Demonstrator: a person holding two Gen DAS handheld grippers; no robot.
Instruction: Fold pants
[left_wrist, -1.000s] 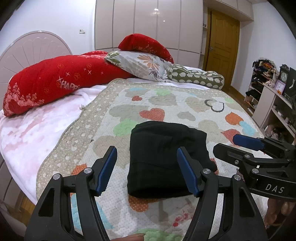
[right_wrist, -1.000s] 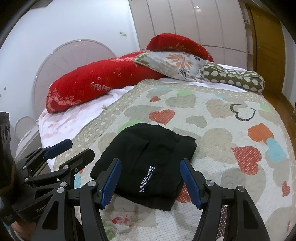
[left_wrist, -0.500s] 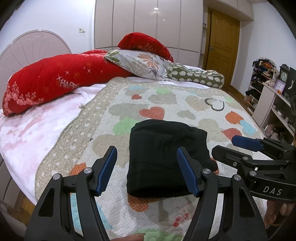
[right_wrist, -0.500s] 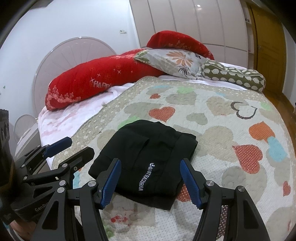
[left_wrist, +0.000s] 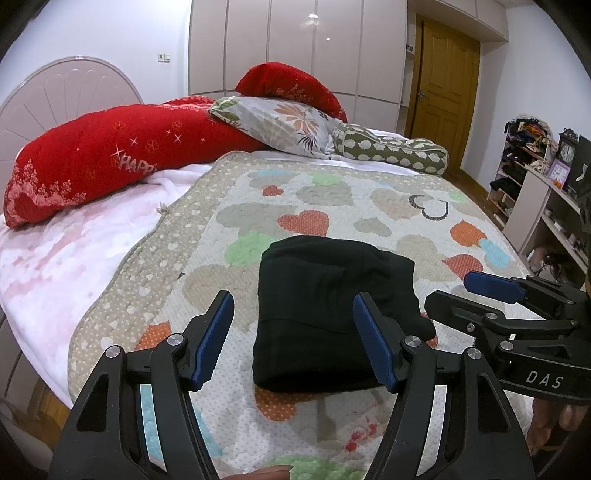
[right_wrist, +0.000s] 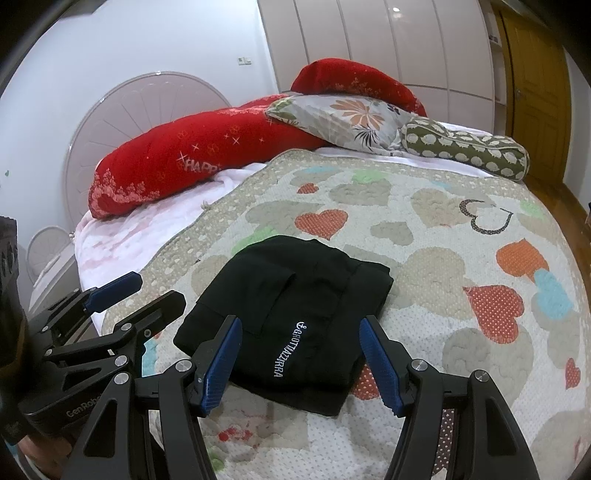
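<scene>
Black pants (left_wrist: 325, 314) lie folded into a compact bundle on the heart-patterned quilt (left_wrist: 332, 199); white lettering shows on them in the right wrist view (right_wrist: 295, 317). My left gripper (left_wrist: 295, 339) is open and empty, held above the near edge of the bundle. My right gripper (right_wrist: 301, 358) is open and empty too, just short of the bundle. The right gripper shows at the right of the left wrist view (left_wrist: 476, 291). The left gripper shows at the left of the right wrist view (right_wrist: 140, 291).
Red pillows (left_wrist: 110, 155), a floral pillow (left_wrist: 280, 122) and a green bolster (left_wrist: 395, 151) lie at the head of the bed. A pink blanket (left_wrist: 55, 254) covers the left side. Shelves (left_wrist: 535, 192) stand at the right and a wooden door (left_wrist: 443, 85) behind.
Both grippers have drawn back slightly from the folded pants and stayed open. The pants have not moved.
</scene>
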